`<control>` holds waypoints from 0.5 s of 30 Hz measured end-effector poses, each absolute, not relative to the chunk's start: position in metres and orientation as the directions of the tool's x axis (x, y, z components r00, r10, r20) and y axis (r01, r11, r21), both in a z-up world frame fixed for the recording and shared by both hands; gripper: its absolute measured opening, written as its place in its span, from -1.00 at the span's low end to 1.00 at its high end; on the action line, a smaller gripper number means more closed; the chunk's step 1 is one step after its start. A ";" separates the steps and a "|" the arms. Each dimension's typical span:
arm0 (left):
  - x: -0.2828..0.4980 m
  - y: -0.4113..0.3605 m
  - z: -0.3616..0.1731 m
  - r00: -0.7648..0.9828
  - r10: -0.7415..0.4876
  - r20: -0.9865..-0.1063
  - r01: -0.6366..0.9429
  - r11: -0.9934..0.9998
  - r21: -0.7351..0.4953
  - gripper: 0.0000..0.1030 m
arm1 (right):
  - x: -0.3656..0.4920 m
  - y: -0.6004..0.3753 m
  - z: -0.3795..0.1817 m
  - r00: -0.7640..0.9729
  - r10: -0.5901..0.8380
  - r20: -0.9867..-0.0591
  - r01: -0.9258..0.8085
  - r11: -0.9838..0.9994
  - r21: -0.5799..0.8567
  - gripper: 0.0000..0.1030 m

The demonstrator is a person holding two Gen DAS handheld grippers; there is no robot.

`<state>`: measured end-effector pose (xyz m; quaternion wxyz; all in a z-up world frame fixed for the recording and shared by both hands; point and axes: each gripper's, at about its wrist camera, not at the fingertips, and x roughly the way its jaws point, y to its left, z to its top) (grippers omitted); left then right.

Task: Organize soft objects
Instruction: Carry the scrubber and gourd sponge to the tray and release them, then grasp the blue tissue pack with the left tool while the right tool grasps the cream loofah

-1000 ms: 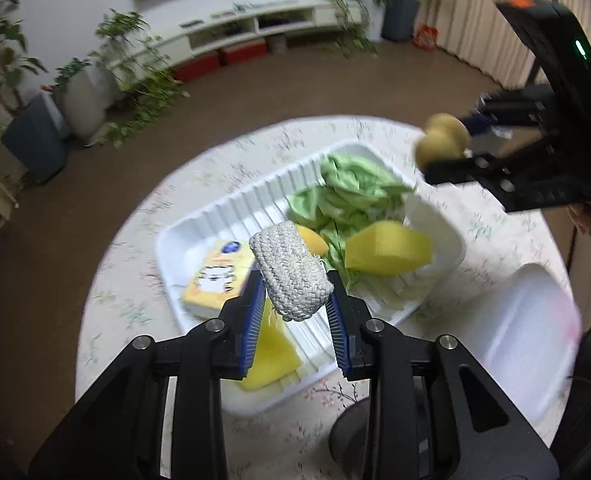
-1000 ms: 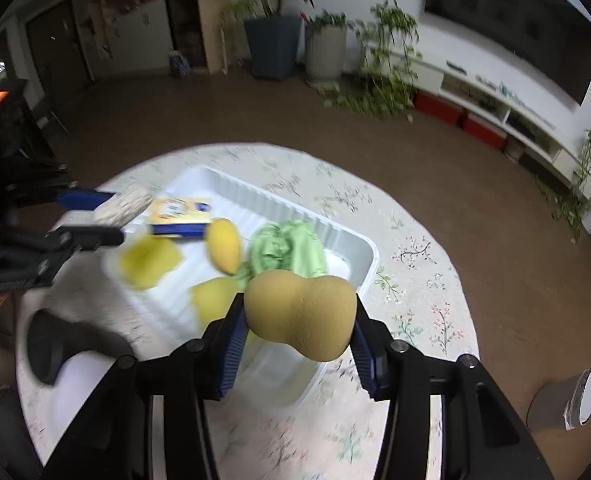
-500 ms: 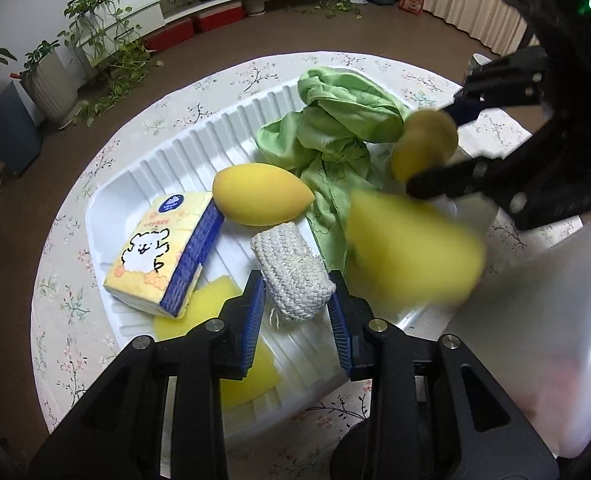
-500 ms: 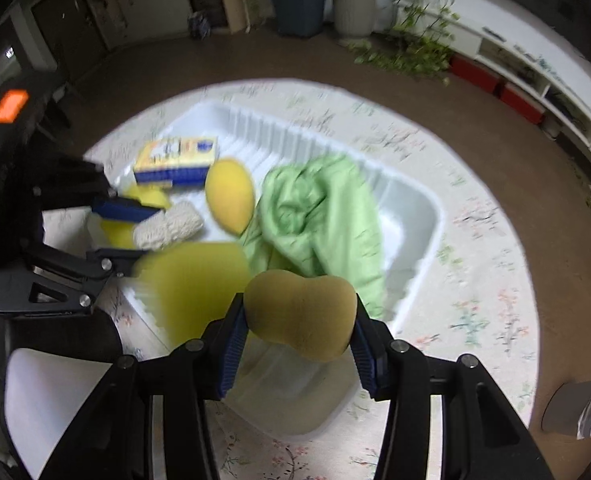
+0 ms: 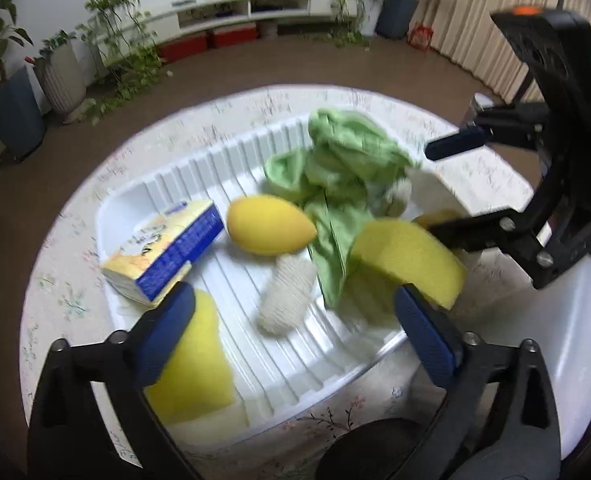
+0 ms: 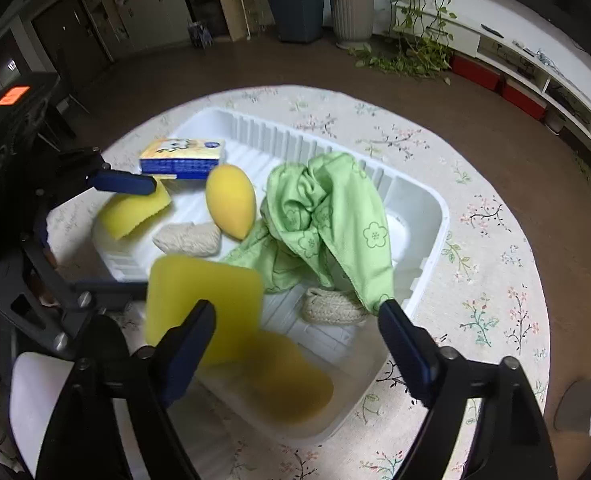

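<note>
While both tools gape, holding nothing | white tray [image 6: 435, 216] on floral round tbl [image 6: 475, 184] | brown floor, plants.

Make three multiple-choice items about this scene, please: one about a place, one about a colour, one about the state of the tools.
1. Where does the tissue pack lie?
A. inside the white tray
B. on the floor
C. on the green cloth

2. What colour is the crumpled cloth?
A. red
B. green
C. black

3. How are the left tool and the right tool?
A. both shut on sponges
B. one open, one shut
C. both open, holding nothing

Answers: 1 A, the pack rests on the tray's ribbed bottom. 2 B, it is light green with flower prints. 3 C, the jaws of each stand wide apart with nothing between.
</note>
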<state>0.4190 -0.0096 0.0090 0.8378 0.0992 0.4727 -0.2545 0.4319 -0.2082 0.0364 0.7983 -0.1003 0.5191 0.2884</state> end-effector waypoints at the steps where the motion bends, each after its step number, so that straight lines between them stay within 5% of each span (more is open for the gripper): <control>1: 0.419 -0.007 0.012 0.427 -0.341 -0.838 0.513 0.854 -0.086 1.00 | 0.430 -0.210 0.040 0.302 0.368 -0.879 -0.565 0.812 0.146 0.78; 15: 0.385 0.037 0.075 0.580 -0.394 -0.712 0.418 0.895 -0.155 1.00 | 0.375 -0.278 0.117 0.517 0.496 -0.698 -0.489 0.840 0.235 1.00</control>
